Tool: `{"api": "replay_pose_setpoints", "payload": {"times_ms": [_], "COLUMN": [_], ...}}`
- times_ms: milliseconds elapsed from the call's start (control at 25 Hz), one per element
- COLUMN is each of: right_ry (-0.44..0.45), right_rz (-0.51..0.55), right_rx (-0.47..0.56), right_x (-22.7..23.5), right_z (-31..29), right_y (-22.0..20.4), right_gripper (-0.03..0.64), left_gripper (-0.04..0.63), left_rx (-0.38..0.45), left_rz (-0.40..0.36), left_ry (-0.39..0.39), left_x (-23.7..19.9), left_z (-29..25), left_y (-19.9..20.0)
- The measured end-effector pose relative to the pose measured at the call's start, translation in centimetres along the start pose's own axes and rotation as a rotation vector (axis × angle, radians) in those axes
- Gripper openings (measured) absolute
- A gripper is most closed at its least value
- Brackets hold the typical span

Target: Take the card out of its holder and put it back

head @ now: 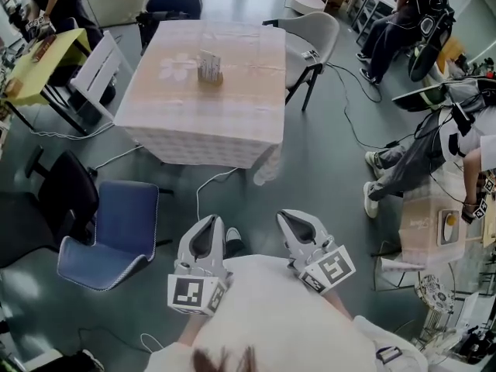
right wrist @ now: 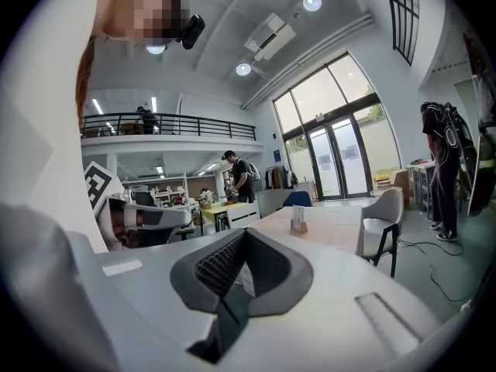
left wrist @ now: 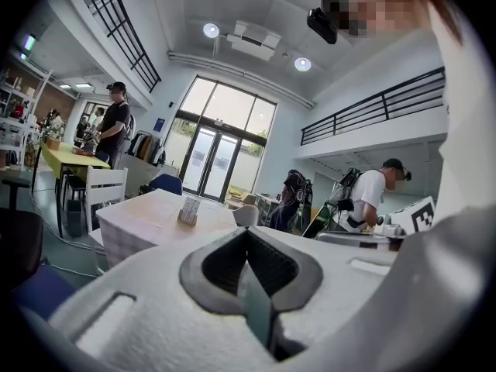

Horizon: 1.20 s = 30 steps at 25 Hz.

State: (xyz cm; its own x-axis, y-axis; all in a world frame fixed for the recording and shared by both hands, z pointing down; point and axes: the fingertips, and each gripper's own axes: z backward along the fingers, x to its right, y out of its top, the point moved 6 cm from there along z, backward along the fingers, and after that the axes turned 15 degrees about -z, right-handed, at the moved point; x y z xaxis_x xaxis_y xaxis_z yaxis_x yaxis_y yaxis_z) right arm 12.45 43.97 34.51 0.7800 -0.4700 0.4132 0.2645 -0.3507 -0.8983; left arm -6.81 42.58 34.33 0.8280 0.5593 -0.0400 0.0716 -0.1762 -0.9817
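A card holder with cards (head: 210,68) stands upright near the middle of a pale checked table (head: 232,122) some way ahead of me. It also shows small and far off as the card holder (left wrist: 188,210) in the left gripper view and the card holder (right wrist: 297,219) in the right gripper view. My left gripper (head: 208,235) and right gripper (head: 301,227) are held close to my body, side by side, pointing toward the table. Both the left gripper (left wrist: 248,239) and the right gripper (right wrist: 244,242) are shut, with nothing between the pads.
A blue chair (head: 116,231) stands on the floor to my left front. A white chair (head: 97,68) and a grey chair (head: 310,41) flank the table. Cables (head: 209,184) trail across the floor. People sit at the right (head: 422,153); a yellow table (head: 39,60) is far left.
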Motion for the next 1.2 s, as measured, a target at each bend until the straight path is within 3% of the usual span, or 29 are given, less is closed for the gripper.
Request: {"api": "replay_pose_setpoints", "payload": {"times_ms": [280, 640, 1200], "right_ry": [0.017, 0.012, 0.075], "right_rz": [-0.013, -0.049, -0.059], "right_rx": [-0.013, -0.015, -0.054], "right_x": [-0.6, -0.2, 1.5], "right_z": [-3.3, -4.5, -8.1], "right_y": [-0.4, -0.7, 0.3], "right_gripper": [-0.002, -0.002, -0.002], "left_gripper": [0.0, 0.0, 0.0], "left_rx": [0.006, -0.012, -0.028], "left_rz": [0.016, 0.015, 0.035], "left_ry": [0.021, 0.02, 0.105], "left_x": [-3.5, -4.4, -6.4], "left_z": [-0.6, -0.9, -2.4], "left_y": [-0.3, -0.9, -1.0]}}
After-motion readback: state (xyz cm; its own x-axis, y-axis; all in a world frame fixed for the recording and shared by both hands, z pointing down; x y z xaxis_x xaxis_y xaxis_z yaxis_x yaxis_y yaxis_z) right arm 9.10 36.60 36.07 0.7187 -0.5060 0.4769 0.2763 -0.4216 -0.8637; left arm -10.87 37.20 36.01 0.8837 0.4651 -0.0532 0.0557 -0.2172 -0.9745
